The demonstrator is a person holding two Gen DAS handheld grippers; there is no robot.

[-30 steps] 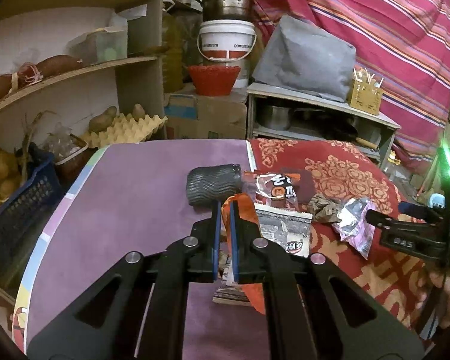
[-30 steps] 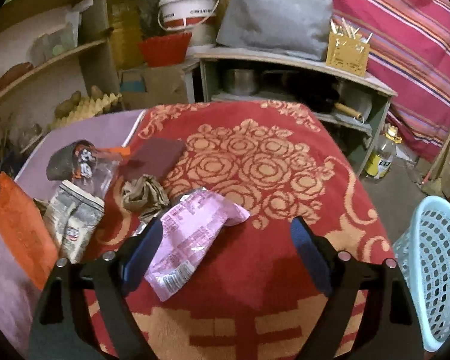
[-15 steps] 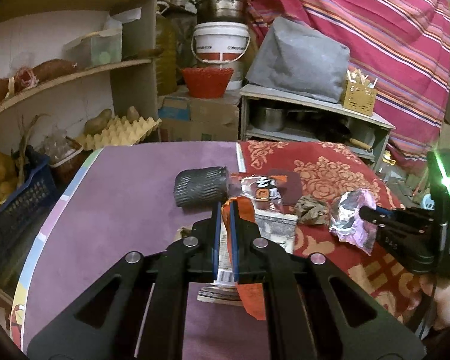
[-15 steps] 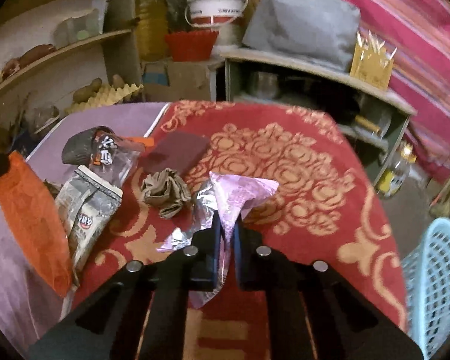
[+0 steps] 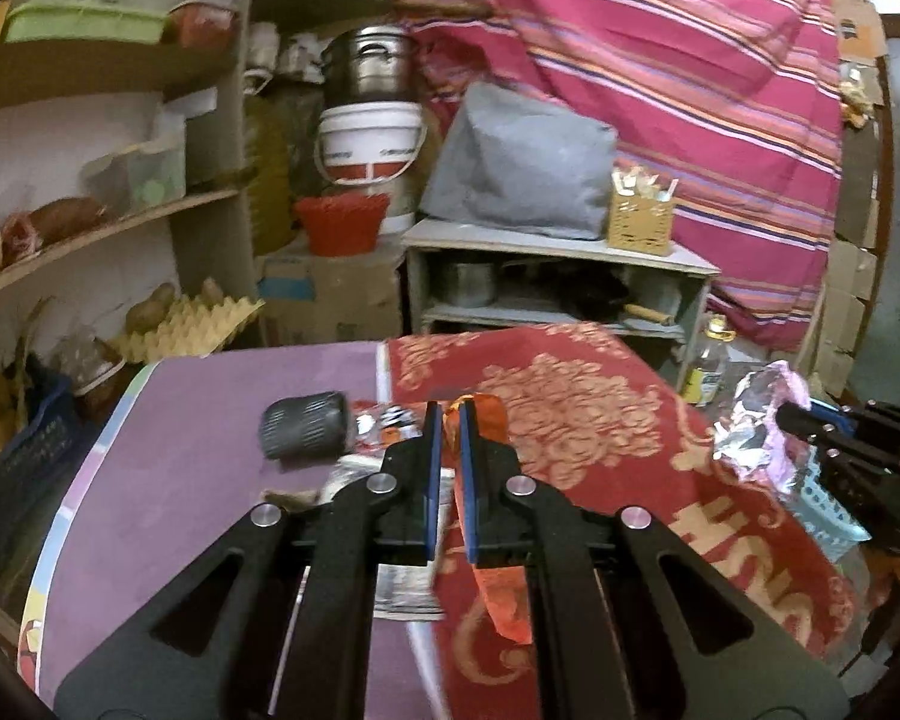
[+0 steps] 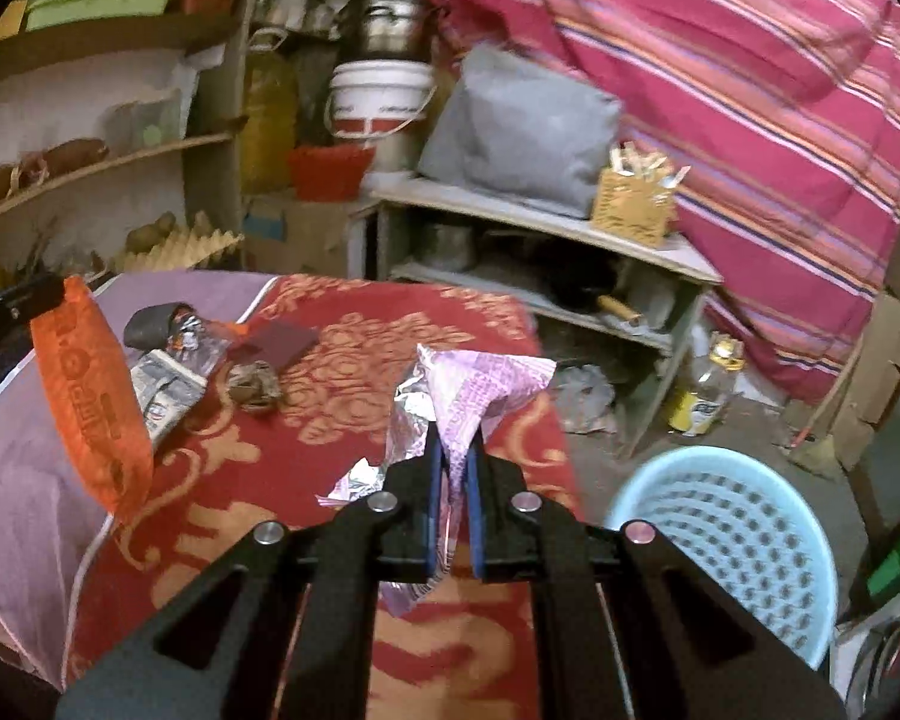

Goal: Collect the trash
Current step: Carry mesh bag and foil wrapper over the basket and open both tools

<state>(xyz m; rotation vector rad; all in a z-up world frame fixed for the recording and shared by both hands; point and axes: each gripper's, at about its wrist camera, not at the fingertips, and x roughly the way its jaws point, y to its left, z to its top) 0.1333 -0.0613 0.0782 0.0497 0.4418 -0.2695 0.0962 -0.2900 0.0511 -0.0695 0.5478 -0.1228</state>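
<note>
From the left wrist, we see our left gripper [image 5: 448, 414] clamped on a crinkled orange plastic wrapper [image 5: 498, 588], lifted off the red patterned cloth [image 5: 600, 420], long axis hanging roughly vertical. A dark ribbed cup [image 5: 303, 425] and printed packets [image 5: 390, 423] remain.

From the right wrist, our right gripper [image 6: 452, 450] pinches a pink foil wrapper [image 6: 480, 384], pointing up and away; the pale blue perforated basket [image 6: 732, 546] looks empty, though blurred.

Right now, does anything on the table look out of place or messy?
Yes. Litter lies in a heap at the seam of the red patterned cloth: a dark ribbed cup tipped on its side, a printed packet, a crumpled brown wad. Nothing has spilled.
</note>
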